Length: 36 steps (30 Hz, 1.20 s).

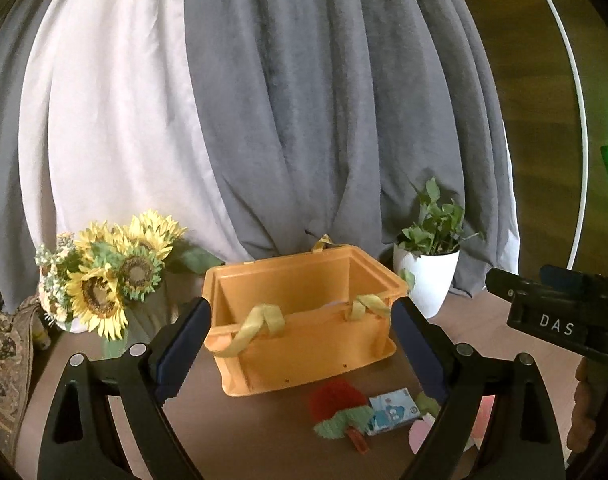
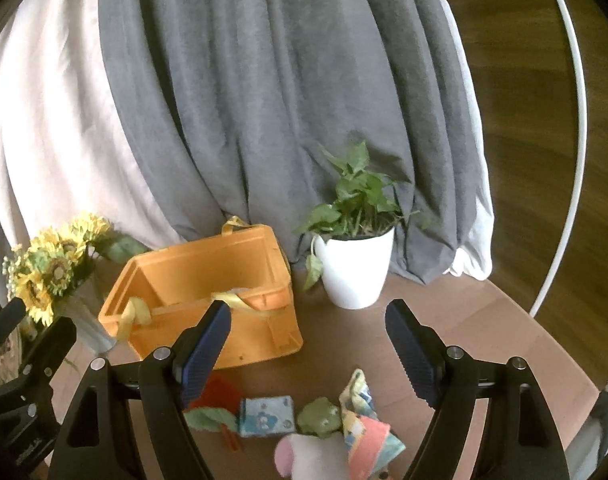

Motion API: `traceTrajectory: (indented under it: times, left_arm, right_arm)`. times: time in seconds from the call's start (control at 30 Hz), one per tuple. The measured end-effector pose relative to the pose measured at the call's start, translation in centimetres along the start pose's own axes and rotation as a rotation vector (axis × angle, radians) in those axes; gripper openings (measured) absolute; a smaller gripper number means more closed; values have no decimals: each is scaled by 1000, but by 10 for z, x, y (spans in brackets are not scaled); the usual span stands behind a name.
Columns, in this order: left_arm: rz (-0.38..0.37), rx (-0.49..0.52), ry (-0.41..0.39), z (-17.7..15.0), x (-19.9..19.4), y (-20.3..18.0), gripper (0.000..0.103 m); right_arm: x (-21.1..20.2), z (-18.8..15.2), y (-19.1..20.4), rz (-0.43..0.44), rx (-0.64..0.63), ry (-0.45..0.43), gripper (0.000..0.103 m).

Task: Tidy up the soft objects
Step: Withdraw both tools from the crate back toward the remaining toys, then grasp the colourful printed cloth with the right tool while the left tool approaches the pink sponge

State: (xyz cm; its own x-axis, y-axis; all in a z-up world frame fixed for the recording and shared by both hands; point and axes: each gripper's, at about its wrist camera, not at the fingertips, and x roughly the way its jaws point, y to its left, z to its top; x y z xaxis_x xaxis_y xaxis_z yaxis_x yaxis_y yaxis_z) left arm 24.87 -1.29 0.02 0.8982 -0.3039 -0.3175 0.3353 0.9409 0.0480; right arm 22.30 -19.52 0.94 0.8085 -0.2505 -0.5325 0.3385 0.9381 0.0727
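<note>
An orange bin (image 1: 304, 320) with yellow fabric handles stands on the round brown table (image 1: 231, 432); it also shows in the right wrist view (image 2: 207, 292). In front of it lie soft toys: a red and green plush strawberry (image 1: 336, 408) (image 2: 213, 404), a small blue cloth cube (image 1: 392, 410) (image 2: 265, 416), a green plush frog (image 2: 320, 418), a patterned cloth book (image 2: 368, 428) and a pink and white plush (image 2: 308, 458). My left gripper (image 1: 299, 344) is open and empty, above the table before the bin. My right gripper (image 2: 308, 344) is open and empty above the toys.
A sunflower bouquet in a vase (image 1: 107, 276) (image 2: 51, 276) stands left of the bin. A white pot with a green plant (image 1: 428, 276) (image 2: 356, 264) stands to its right. Grey and white curtains (image 1: 304, 100) hang behind. A white hoop (image 2: 576, 120) curves at the right.
</note>
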Motion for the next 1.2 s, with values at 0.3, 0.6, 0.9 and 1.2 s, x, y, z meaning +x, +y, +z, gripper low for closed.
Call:
traceTrajectory:
  times: [0.3,0.6,0.9,1.2]
  left_arm:
    - [33,-2,47,-27,-12,-19,92]
    - [31,4,121,-52,-8,-37,92]
    - [26,8,213,-76,7,-61,92]
    - [9,4,284,-97,20,-85,92]
  right_arm:
    - [-11,-28,-15,20,-31,18,80]
    - [-4,-54,-29,54,-56,75,80]
    - [20,-77,-49,93,-55,167,80]
    - [53,-100,-69,152,-42,273,80]
